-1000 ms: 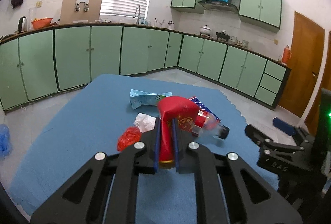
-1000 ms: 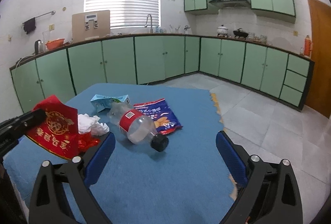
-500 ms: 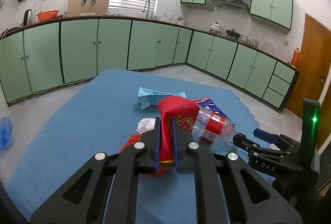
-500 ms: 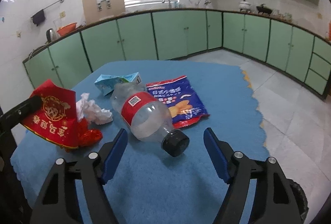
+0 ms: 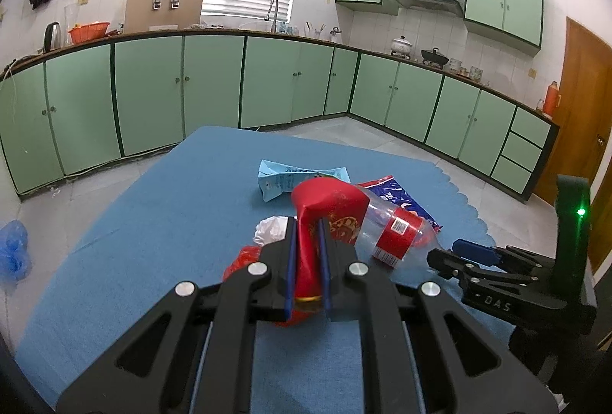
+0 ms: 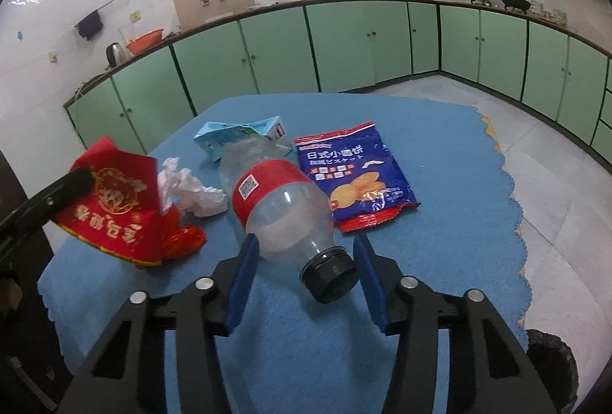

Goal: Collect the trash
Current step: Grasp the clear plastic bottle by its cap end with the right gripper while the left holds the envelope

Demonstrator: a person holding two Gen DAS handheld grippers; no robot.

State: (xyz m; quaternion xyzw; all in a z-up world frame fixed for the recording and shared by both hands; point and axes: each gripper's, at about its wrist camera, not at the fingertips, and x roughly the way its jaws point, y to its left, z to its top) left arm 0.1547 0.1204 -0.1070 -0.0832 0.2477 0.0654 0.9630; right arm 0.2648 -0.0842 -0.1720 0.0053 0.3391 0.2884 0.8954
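The bottle (image 6: 281, 207) lies cap-first between the closing right gripper (image 6: 306, 280) jaws, its long axis along them; they are not yet gripping.

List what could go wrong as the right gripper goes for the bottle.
The right gripper is closing around the bottle near its tapered shoulder and black cap; the smooth plastic might squirt out. The left gripper, shut on the red bag, sits close, so they could collide.
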